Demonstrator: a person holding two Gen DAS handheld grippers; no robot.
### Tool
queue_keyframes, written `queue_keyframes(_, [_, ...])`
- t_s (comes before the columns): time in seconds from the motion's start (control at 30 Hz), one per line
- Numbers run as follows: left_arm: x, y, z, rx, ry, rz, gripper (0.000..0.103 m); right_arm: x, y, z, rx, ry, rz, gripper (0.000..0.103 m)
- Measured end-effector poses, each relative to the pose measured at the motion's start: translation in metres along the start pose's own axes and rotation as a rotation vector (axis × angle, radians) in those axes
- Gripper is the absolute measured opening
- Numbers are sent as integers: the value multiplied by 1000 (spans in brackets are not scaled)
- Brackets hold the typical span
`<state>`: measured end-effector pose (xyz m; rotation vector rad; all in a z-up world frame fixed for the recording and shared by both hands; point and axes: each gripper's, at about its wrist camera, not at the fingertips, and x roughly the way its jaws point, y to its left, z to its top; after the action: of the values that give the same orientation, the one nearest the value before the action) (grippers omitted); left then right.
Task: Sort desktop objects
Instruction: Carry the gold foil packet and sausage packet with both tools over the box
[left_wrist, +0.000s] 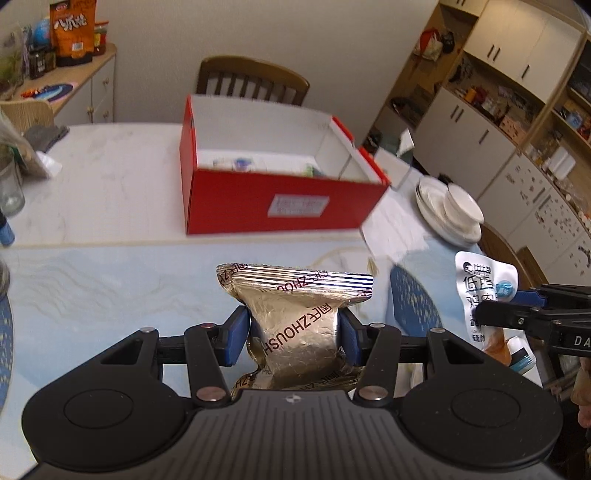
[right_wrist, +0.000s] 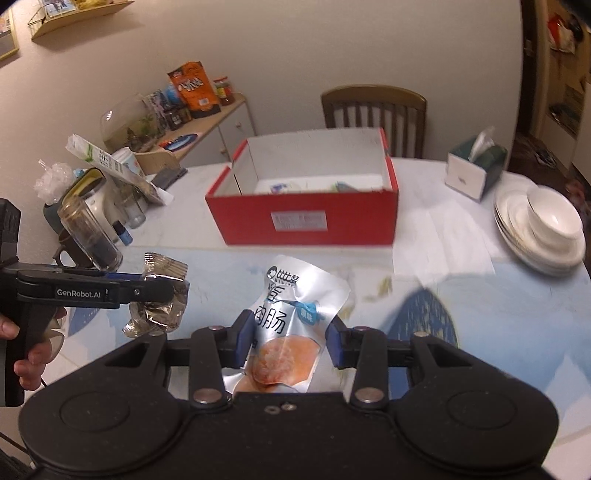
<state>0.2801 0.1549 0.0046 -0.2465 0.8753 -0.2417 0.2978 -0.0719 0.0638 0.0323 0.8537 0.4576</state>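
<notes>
My left gripper (left_wrist: 294, 334) is shut on a gold foil snack packet (left_wrist: 295, 317) and holds it above the table, in front of the open red box (left_wrist: 280, 199). It also shows in the right wrist view (right_wrist: 159, 295), at the left, with the gold packet (right_wrist: 162, 291). My right gripper (right_wrist: 288, 338) is shut on a silver sausage pouch (right_wrist: 295, 314) with an orange picture, held above the table. That pouch also shows at the right of the left wrist view (left_wrist: 484, 291). The red box (right_wrist: 303, 218) holds several small packets.
Stacked white plates with a bowl (right_wrist: 543, 229) sit at the right, a tissue box (right_wrist: 476, 170) behind them, and white paper (right_wrist: 439, 240) beside the box. Jars, cups and bags (right_wrist: 96, 214) crowd the table's left. A wooden chair (right_wrist: 373, 114) stands behind the table.
</notes>
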Motion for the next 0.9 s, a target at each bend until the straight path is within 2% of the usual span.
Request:
queue_keyframes(0.47, [34, -15, 66, 0, -75, 85, 50, 40, -41, 73, -74, -32, 32, 40])
queue_keyframes(0.9, [71, -13, 119, 44, -93, 118, 51, 79, -61, 124, -108, -42, 34, 40])
